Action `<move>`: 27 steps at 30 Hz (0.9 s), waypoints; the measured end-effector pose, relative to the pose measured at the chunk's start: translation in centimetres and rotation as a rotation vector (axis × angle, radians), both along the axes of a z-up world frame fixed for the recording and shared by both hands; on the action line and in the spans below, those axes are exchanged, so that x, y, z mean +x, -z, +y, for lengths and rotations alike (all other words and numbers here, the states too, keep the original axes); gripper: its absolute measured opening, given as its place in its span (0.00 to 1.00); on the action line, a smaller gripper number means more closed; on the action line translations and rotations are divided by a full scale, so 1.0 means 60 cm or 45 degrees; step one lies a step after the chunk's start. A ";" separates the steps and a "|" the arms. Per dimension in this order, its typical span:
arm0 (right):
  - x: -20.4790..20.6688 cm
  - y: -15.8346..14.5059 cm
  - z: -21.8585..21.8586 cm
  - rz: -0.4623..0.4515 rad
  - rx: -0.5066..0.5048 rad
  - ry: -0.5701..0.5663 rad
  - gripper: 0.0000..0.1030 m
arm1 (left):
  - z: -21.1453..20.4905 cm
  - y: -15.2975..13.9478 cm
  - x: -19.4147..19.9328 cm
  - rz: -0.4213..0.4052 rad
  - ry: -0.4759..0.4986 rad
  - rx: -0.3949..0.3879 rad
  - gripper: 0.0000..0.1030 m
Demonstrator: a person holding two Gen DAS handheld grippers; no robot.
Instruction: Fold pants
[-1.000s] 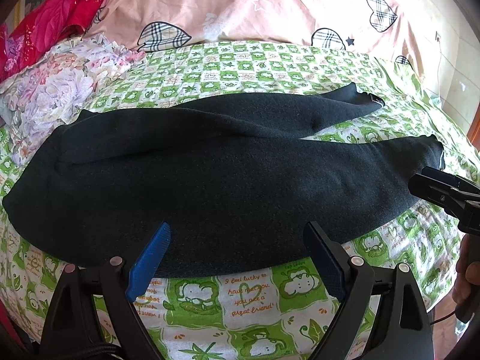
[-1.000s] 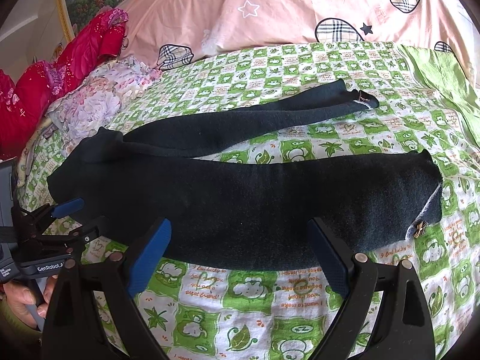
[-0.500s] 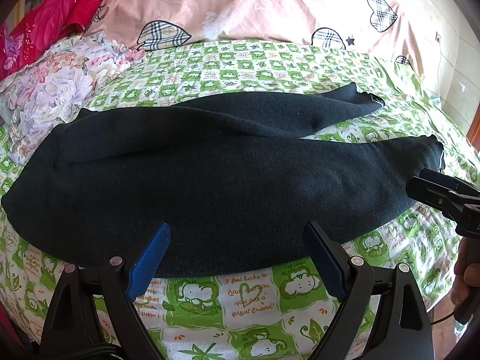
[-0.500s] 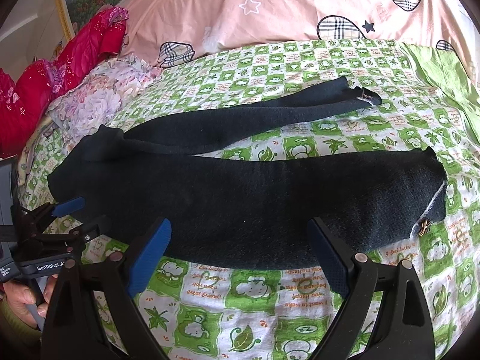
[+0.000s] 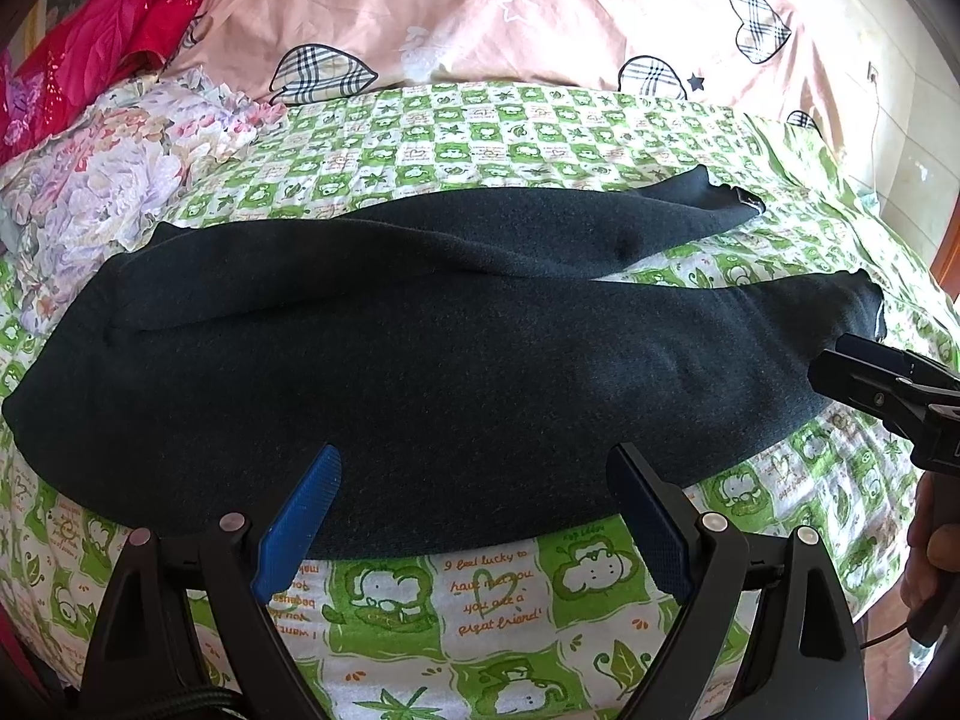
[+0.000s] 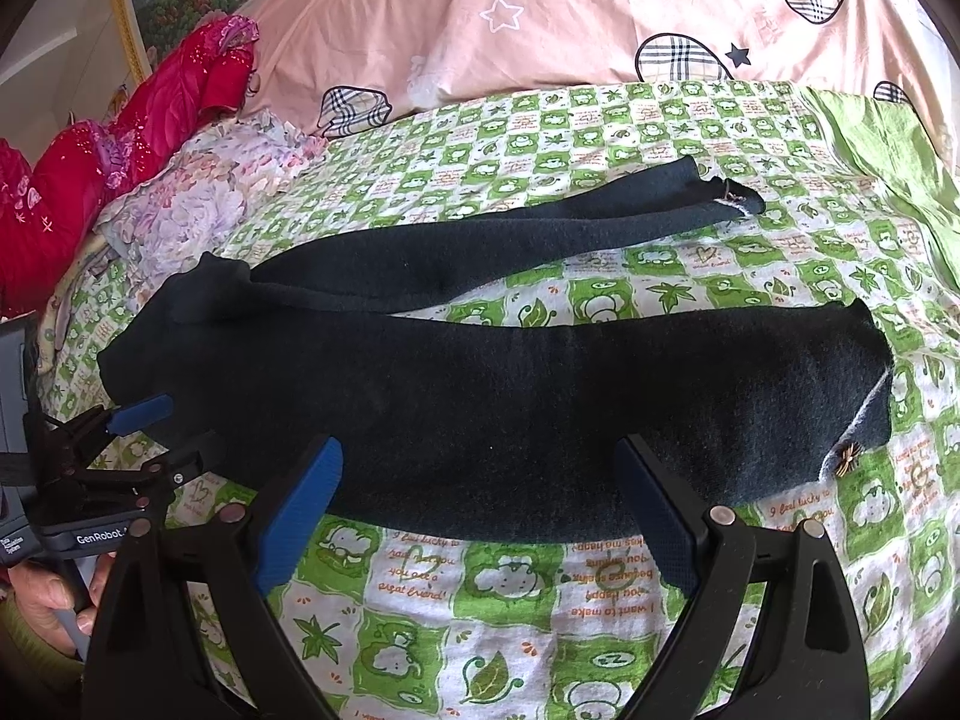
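Nearest us, our left gripper hangs with its jaws spread wide and nothing between them, its blue pads just short of the near edge of the pants. Our right gripper is likewise wide open and empty, poised over the same near hem. Under both we see the green-and-white monkey-print sheet. The dark pants lie flat across it, waist to our left, the two legs reaching right and parted into a narrow V. Beyond them sit a floral pillow, red bedding and a pink quilt with plaid hearts.
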State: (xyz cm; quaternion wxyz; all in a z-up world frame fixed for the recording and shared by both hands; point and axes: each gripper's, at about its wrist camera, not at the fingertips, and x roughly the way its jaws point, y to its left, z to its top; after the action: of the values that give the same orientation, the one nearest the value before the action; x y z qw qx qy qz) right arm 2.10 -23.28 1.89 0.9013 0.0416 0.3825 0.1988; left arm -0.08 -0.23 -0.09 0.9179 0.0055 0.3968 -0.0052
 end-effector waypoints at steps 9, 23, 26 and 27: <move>0.001 -0.002 -0.002 0.001 0.004 0.001 0.89 | -0.002 -0.005 0.007 0.008 0.013 0.006 0.88; 0.054 -0.037 -0.023 0.016 0.116 0.017 0.89 | -0.010 -0.049 0.069 -0.046 0.199 0.199 0.88; 0.076 -0.043 -0.030 0.025 0.133 0.037 0.89 | -0.014 -0.066 0.093 -0.063 0.274 0.252 0.88; 0.086 -0.045 -0.033 0.027 0.142 0.043 0.89 | -0.015 -0.070 0.102 -0.064 0.308 0.268 0.88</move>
State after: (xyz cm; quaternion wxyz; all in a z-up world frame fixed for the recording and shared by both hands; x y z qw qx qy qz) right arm 7.28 -25.24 4.60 0.8968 0.1003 0.3796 0.2040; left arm 6.01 -1.13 4.09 0.9145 0.1497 0.3686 -0.0738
